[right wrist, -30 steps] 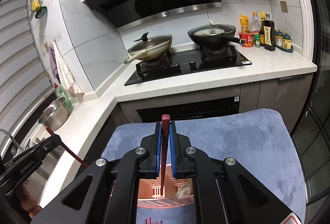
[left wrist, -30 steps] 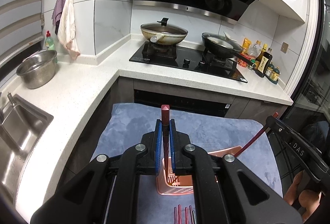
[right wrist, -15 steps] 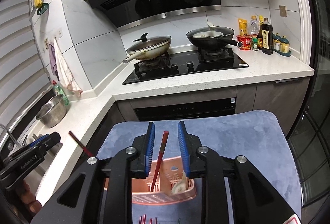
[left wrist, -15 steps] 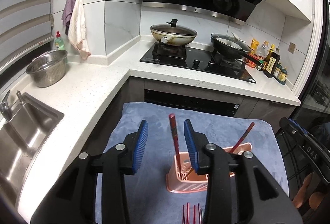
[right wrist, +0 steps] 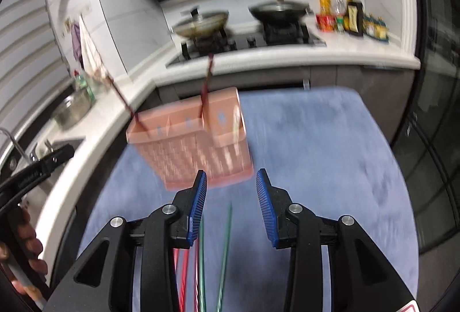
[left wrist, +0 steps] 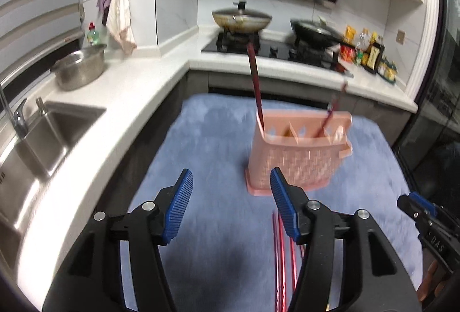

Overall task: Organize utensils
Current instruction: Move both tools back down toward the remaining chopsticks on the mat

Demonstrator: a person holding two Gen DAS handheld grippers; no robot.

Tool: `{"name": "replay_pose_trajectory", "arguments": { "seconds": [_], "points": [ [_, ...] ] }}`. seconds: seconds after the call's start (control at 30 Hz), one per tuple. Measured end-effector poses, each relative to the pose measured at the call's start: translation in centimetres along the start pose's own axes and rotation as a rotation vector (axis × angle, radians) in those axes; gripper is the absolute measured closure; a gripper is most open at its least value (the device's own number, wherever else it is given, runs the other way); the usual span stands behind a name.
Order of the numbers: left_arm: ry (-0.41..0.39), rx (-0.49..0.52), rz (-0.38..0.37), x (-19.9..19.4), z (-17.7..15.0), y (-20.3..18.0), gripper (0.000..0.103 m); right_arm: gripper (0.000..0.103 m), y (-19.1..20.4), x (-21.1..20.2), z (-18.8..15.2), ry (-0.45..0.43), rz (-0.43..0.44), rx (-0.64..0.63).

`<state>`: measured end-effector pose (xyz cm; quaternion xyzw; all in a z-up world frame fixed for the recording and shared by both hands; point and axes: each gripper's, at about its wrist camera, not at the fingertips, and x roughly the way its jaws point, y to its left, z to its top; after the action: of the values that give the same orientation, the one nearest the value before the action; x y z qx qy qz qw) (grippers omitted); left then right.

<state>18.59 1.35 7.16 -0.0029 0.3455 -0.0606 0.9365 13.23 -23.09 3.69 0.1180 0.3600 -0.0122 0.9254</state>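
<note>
A pink slotted utensil holder (left wrist: 299, 153) stands on the blue mat (left wrist: 207, 156). Two dark red chopsticks stand in it, one at its left end (left wrist: 256, 82) and one further right (left wrist: 330, 113). The holder also shows in the right wrist view (right wrist: 195, 145) with both chopsticks (right wrist: 206, 87). My left gripper (left wrist: 231, 205) is open and empty, short of the holder. My right gripper (right wrist: 231, 205) is open and empty too. Red chopsticks (left wrist: 283, 263) lie on the mat under the left gripper. Red (right wrist: 184, 277) and green chopsticks (right wrist: 225, 251) lie under the right gripper.
A white counter (left wrist: 120, 99) wraps the left and back, with a sink (left wrist: 43, 139), a steel bowl (left wrist: 79, 69), a hob with two pans (left wrist: 241, 20) and sauce bottles (left wrist: 371, 56). The other gripper shows at each view's edge (left wrist: 425, 223).
Both grippers let go of their dark red chopsticks, which now stand in the holder. Both have opened wide and drawn back toward the near end of the mat.
</note>
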Motion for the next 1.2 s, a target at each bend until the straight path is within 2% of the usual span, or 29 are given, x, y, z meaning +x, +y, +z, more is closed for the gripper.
{"name": "replay_pose_trajectory", "arguments": {
  "seconds": [0.27,0.43,0.73,0.93,1.2],
  "points": [
    [0.085,-0.003,-0.010,0.1,-7.1,-0.5,0.050,0.067,0.2,0.0,-8.8,0.103,-0.060,-0.027],
    [0.144,-0.018,0.001,0.5,-10.7,-0.3,0.050,0.067,0.7,0.8,-12.9,0.177,-0.047,-0.026],
    [0.209,-0.013,0.018,0.8,-15.5,-0.1,0.050,0.072,1.6,1.9,-15.8,0.221,-0.046,-0.050],
    [0.230,0.000,0.019,0.9,-16.8,-0.2,0.050,0.079,2.0,2.5,-16.8,0.240,-0.043,-0.053],
    [0.252,0.013,0.004,0.8,-17.9,-0.7,0.050,0.084,2.5,3.1,-17.6,0.252,-0.046,-0.071]
  ]
}}
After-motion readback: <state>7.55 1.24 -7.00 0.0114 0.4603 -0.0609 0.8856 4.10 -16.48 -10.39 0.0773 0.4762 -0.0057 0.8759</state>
